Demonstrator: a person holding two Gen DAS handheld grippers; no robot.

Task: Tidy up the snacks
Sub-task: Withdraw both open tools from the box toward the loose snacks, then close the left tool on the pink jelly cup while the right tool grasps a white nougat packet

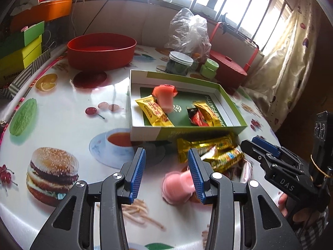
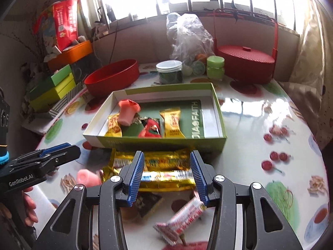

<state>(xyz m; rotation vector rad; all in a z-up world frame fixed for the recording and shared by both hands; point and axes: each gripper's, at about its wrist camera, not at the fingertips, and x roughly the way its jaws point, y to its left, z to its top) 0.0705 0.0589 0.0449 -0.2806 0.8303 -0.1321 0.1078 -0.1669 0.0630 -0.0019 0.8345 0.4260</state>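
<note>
A green-and-white open box (image 1: 233, 102) (image 2: 220, 112) sits mid-table and holds a pink jelly cup (image 1: 165, 96) (image 2: 127, 111), two yellow snack packs (image 1: 155, 110) (image 2: 171, 121) and a red-black pack (image 1: 195, 116) (image 2: 150, 128). In front of it lie gold wrapped bars (image 1: 210, 148) (image 2: 166, 167), a second pink jelly cup (image 1: 178, 185) (image 2: 87, 178), a dark packet (image 2: 148, 205) and a red-white wrapper (image 2: 183, 218). My left gripper (image 1: 166, 174) is open and empty, its right finger beside the loose jelly cup. My right gripper (image 2: 167, 176) is open over the gold bars, empty.
A red bowl (image 1: 101, 51) (image 2: 112, 77), a jar with a white lid (image 1: 179, 63) (image 2: 169, 71), a green jar (image 1: 209, 67) (image 2: 215, 67), a plastic bag (image 1: 188, 31) and a red lidded basket (image 2: 245, 62) stand at the back. Stacked green boxes (image 1: 20, 50) lie at left.
</note>
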